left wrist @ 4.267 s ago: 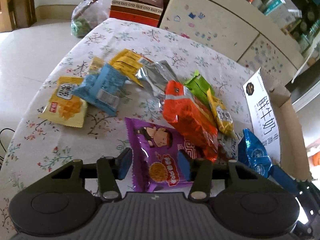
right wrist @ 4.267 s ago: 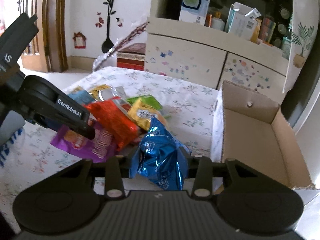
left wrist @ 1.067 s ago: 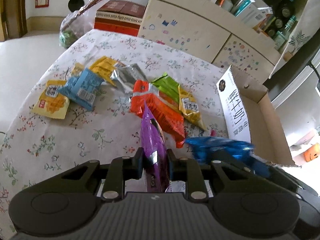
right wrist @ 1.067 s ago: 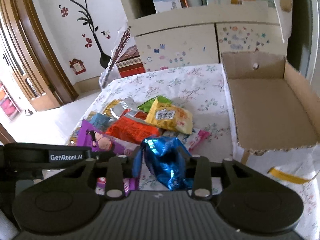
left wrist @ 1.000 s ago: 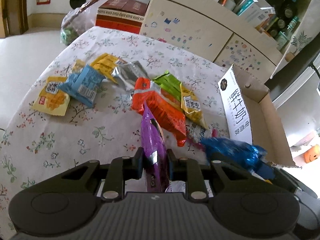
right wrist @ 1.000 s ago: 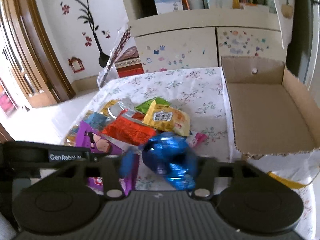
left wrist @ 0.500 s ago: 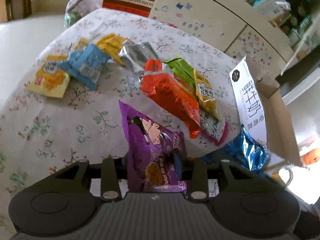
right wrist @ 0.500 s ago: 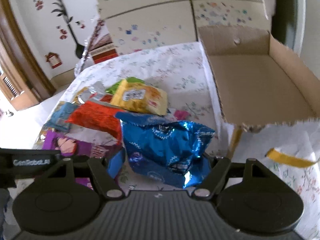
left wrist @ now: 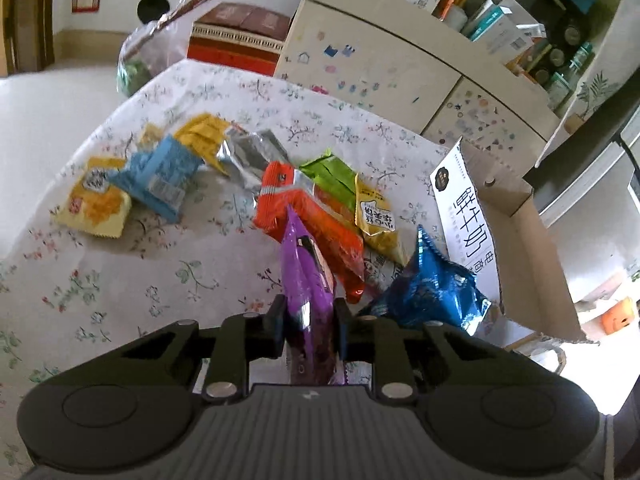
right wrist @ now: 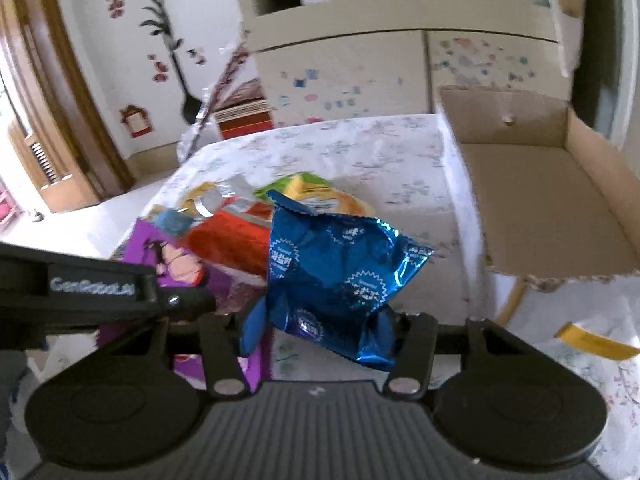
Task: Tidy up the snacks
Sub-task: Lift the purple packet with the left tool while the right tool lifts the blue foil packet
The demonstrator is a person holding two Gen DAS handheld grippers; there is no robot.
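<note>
Left claw [left wrist: 308, 322] pinches the purple pack [left wrist: 306, 276] edge-on, its long axis running straight ahead from the pads and lifted off the cloth [left wrist: 120, 280]. Right claw [right wrist: 320, 326] has just been closing and now presses on the blue foil bag [right wrist: 336, 268], whose crimped top points up and away; small white seals dot it, their writing unreadable. "GenRobot.AI" shows on the left claw's side. Ahead of both lie the orange pack [left wrist: 308, 216], a green pack [left wrist: 328, 176] and a yellow pack [left wrist: 376, 216]. Right of them stands the open box [right wrist: 532, 196], with black Chinese print on its white flap [left wrist: 468, 216].
</note>
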